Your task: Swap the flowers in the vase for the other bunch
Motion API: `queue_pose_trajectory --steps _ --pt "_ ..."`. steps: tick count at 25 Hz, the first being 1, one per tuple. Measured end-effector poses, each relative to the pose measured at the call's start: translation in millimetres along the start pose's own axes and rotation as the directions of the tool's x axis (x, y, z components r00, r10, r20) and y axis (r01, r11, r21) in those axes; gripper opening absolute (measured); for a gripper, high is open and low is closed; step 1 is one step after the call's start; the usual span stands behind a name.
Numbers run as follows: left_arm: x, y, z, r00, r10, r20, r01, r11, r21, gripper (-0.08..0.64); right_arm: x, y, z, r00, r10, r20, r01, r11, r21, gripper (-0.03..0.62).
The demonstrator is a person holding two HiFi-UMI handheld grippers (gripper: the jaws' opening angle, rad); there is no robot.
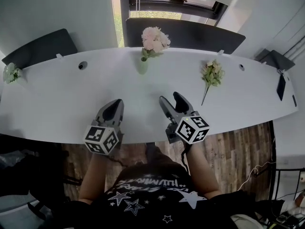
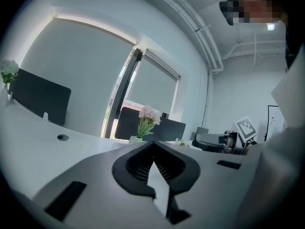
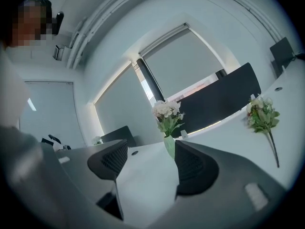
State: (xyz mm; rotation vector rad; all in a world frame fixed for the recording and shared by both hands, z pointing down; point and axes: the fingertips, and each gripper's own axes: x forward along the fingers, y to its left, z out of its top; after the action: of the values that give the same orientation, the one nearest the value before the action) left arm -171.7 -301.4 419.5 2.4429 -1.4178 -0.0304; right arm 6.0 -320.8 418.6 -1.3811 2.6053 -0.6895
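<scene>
A pale green vase (image 1: 142,66) stands at the far middle of the white table (image 1: 62,104), holding a bunch of pink flowers (image 1: 155,39). A second bunch, cream with green leaves (image 1: 212,74), lies flat on the table to the right of the vase. My left gripper (image 1: 116,105) is shut and empty near the table's front edge. My right gripper (image 1: 170,99) stands open beside it, nothing between its jaws. In the right gripper view the vase (image 3: 169,146) and its pink flowers (image 3: 167,111) show between the jaws, far off, with the loose bunch (image 3: 261,116) at right.
A small white-flowered plant (image 1: 10,73) sits at the table's far left. Dark chairs (image 1: 186,35) stand behind the table. Round cable holes (image 1: 83,65) mark the tabletop. A dark phone-like object (image 1: 281,87) lies at the far right edge.
</scene>
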Motion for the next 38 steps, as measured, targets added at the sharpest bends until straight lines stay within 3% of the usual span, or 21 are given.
queue_pose_trajectory --steps 8,14,26,27,29,35,38 --pt "50.2 11.1 -3.1 1.000 0.022 -0.004 -0.022 1.000 0.002 0.008 48.1 -31.8 14.0 0.998 0.052 -0.042 -0.053 0.998 -0.019 0.276" --pt "76.0 14.8 2.2 0.999 0.033 0.029 -0.033 0.999 0.028 0.009 93.8 -49.5 13.6 0.990 0.095 -0.103 -0.099 0.995 -0.027 0.217" --pt "120.4 37.4 -9.1 0.994 0.086 -0.063 -0.079 0.992 0.098 0.011 173.4 -62.9 -2.7 0.956 0.187 -0.228 -0.195 0.981 -0.016 0.209" --pt "124.8 38.3 -9.7 0.993 0.088 -0.074 -0.081 0.992 0.101 0.024 177.2 -64.6 -3.6 0.953 0.193 -0.233 -0.200 0.980 -0.008 0.209" --pt "133.5 41.5 -18.8 0.990 0.084 -0.111 -0.073 0.993 0.096 0.122 184.3 -67.0 -3.9 0.949 0.211 -0.235 -0.213 0.977 0.016 0.209" --pt "163.1 42.7 -29.8 0.987 0.035 -0.158 -0.009 0.986 0.164 0.218 198.6 -73.0 -5.9 0.931 0.249 -0.267 -0.255 0.967 0.012 0.210" --pt "173.4 47.9 -37.9 0.981 0.046 -0.187 -0.010 0.982 0.191 0.276 202.3 -74.9 -7.4 0.924 0.264 -0.277 -0.270 0.963 0.018 0.210"
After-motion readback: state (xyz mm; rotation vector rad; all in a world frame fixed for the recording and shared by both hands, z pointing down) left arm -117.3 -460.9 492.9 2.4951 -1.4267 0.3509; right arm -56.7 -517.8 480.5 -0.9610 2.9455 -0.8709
